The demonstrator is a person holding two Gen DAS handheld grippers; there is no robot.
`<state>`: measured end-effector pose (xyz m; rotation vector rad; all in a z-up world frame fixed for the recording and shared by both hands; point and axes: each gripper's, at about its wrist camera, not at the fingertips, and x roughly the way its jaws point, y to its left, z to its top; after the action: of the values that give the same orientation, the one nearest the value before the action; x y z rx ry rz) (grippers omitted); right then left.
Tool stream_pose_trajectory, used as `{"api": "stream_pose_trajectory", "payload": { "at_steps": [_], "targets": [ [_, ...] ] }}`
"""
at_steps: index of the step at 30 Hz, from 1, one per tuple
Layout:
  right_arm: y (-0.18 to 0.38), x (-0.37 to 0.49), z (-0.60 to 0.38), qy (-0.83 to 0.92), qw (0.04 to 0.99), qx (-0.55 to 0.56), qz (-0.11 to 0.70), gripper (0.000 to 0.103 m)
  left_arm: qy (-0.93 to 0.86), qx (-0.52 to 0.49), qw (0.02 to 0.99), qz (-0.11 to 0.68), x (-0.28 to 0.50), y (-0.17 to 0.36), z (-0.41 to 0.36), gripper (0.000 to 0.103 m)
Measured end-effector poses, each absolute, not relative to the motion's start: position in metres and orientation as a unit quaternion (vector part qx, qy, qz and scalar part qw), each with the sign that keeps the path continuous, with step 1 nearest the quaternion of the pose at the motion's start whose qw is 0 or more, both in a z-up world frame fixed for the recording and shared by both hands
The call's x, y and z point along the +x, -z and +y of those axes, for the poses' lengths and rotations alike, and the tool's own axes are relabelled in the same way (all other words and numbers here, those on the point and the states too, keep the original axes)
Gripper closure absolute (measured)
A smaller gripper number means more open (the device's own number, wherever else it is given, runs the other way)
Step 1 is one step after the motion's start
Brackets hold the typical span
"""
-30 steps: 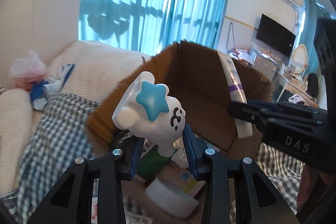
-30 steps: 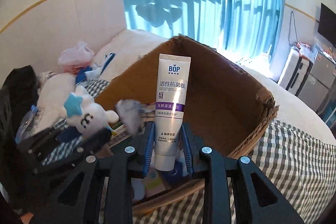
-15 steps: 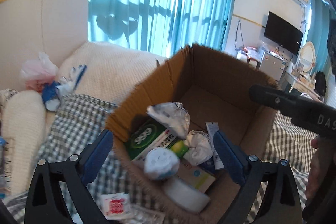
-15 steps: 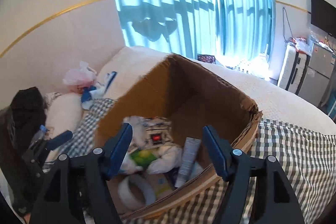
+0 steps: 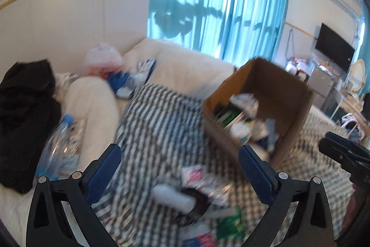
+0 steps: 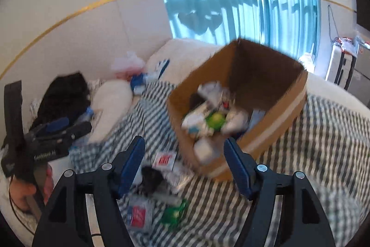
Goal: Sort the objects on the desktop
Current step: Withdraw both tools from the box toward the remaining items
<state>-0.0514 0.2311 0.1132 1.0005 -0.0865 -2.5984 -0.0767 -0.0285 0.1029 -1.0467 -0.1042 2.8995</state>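
A: Left gripper (image 5: 179, 168)?
B: Wide open, nothing betw. pads. Had the white plush w/ blue star clamped a sec ago; jaws just opened, plush gone from view now, can't pick it out in the blur.
A: Right gripper (image 6: 185, 163)?
B: Also open, empty. Was pinching the BOP toothpaste tube upright over the cardboard box (image 6: 272, 131); jaws just opened. Pale flat shape near the box's right wall, too blurred to call.
A: Box contents?
B: Heaped w/ crumpled white wrappers, green carton (image 5: 227, 116), something yellow-green (image 6: 216, 119).
A: Views vs. before?
B: Both pulled back & swung left. Box now up-right in frame, not under the fingers. Checked blanket (image 5: 159, 122) fills the middle.
A: On the blanket?
B: Loose bits near the box: red-white sachet (image 6: 164, 160), black lump (image 6: 151, 178), green packet (image 6: 174, 214). Clear water bottle (image 5: 56, 145) far left beside white pillow (image 5: 92, 108).
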Motion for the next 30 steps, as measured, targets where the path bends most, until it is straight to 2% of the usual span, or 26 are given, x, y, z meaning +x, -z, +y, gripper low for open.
{"api": "stream_pose_trajectory", "payload": {
  "at_steps": [5,12,21,30],
  "targets": [
    [-0.071,-0.043,0.212,0.905,0.165,0.393,-0.002,0.033,-0.926,-0.375,0.018,-0.041,-0.061,-0.043,-0.043,0.0],
    [-0.025,-0.042,0.188,0.879,0.18,0.441,0.032,0.033,-0.899,-0.428,0.069,-0.056,-0.074,0.029,-0.039,0.0],
    [0.01,-0.061,0.186,0.857,0.17,0.485,0.028,0.033,-0.868,-0.475,0.099,-0.105,-0.121,0.082,-0.049,0.0],
    [0.032,-0.071,0.182,0.843,0.161,0.512,0.035,0.033,-0.856,-0.486,0.121,-0.129,-0.14,0.102,-0.046,0.0]
  ]
}}
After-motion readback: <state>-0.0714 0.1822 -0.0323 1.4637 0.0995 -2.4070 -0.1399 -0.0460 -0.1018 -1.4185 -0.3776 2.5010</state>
